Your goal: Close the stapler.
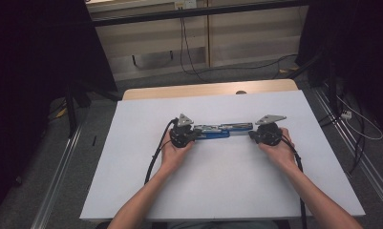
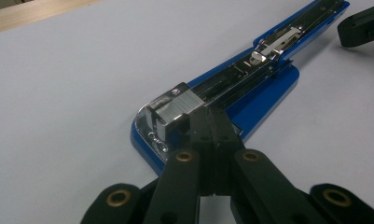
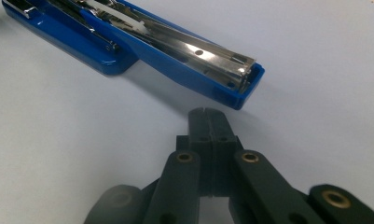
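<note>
Stapler [image 1: 221,130], blue and swung open flat, lies mid-table [image 1: 227,191] between both hands. Nearest, the left hand-held gripper [image 2: 211,122] has its jaws pressed together, tips against the staple strip at the stapler's end. The right hand-held gripper [image 3: 208,122], jaws likewise together, sits just short of the far end.

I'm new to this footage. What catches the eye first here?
A blue stapler, swung open flat with its metal staple channel showing, lies mid-table on the white table cover. The left gripper, shut, presses at its clear-tipped end beside a block of staples. The right gripper, shut, sits just short of the other end.
</note>
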{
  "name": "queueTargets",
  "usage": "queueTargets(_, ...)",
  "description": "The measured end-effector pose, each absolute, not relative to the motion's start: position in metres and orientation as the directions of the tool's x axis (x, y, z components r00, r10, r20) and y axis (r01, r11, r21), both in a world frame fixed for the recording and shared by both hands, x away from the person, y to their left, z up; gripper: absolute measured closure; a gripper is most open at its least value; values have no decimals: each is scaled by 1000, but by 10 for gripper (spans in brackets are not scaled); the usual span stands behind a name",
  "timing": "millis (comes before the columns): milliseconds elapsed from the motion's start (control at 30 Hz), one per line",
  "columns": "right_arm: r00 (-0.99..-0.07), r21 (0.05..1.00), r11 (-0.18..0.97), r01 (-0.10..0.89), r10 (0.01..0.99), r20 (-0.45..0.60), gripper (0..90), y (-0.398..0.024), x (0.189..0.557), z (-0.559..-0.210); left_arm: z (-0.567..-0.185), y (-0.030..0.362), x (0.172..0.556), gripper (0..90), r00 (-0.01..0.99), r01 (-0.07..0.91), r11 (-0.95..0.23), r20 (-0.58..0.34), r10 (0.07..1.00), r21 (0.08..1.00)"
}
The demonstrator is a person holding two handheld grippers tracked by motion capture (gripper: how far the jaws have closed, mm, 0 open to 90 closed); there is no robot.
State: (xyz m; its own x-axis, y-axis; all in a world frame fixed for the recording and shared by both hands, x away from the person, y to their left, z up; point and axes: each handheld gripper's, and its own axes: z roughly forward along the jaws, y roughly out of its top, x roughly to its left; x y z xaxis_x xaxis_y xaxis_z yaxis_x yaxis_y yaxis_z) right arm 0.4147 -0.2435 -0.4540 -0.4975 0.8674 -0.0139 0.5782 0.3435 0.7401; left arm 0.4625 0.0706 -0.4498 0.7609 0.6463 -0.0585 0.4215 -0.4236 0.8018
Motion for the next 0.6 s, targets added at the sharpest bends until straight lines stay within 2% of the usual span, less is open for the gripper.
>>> queueTargets(267,-483,731,327,599,876,3,900,-240,417,-457,-450,73,464,900,764,424,-420,-68,642,802)
queueTargets(600,-482,743,338,577,876,-24,900,-237,419,-459,-450,70,463,900,765,417,-429,-55,641,801)
